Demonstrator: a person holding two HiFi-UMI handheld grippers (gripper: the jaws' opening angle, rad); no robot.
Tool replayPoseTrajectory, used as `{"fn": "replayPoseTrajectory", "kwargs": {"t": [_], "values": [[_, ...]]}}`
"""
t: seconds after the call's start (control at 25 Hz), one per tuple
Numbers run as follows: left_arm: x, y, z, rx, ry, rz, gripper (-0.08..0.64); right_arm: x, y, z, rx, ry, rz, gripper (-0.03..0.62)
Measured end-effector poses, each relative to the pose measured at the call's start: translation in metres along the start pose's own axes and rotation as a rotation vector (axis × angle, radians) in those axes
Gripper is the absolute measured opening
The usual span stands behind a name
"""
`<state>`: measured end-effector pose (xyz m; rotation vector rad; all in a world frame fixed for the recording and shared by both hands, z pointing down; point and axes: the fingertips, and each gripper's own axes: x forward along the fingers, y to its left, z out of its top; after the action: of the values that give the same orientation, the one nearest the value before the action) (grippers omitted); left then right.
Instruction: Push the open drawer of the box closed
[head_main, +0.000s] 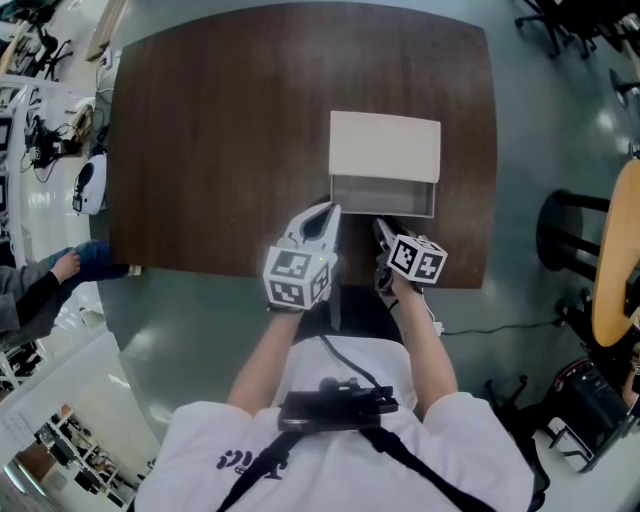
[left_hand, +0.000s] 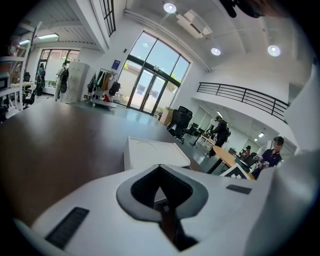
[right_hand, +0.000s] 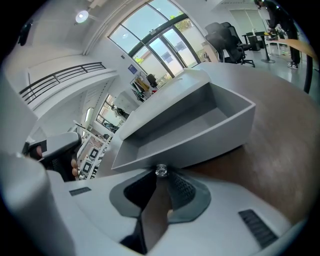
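At the near face of the white box (head_main: 385, 145), on the brown table (head_main: 220, 150), the drawer (head_main: 384, 211) stands pulled out toward the person, its small knob (right_hand: 161, 171) apparently pinched at the tips of the right gripper (head_main: 381, 228). A push through that knob alone could skew and jam the drawer. It could also slide the box away instead, since the left gripper (left_hand: 159, 167), clenched on nothing beside the drawer's corner, braces nothing.

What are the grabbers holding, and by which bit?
The right gripper pinches the open drawer by its little front knob; the left gripper holds nothing.
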<state>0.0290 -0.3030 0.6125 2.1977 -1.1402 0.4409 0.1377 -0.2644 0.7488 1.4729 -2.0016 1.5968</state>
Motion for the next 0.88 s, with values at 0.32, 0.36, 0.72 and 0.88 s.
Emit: {"fn": "replayPoseTrajectory", "kwargs": {"t": [0.32, 0.36, 0.72, 0.88], "values": [[0.013, 0.004, 0.006, -0.021, 0.000, 0.022, 0.009, 0.014, 0.002, 0.026, 0.015, -0.001, 0.020, 0.075], [0.014, 0.006, 0.007, -0.025, -0.001, 0.026, 0.009, 0.016, 0.002, 0.029, 0.017, -0.003, 0.022, 0.074], [0.022, 0.019, 0.011, -0.035, 0.002, 0.055, 0.009, 0.036, 0.004, 0.062, 0.018, -0.025, 0.038, 0.074], [0.021, 0.021, 0.008, -0.040, 0.009, 0.065, 0.009, 0.043, 0.003, 0.074, 0.017, -0.032, 0.038, 0.075]]}}
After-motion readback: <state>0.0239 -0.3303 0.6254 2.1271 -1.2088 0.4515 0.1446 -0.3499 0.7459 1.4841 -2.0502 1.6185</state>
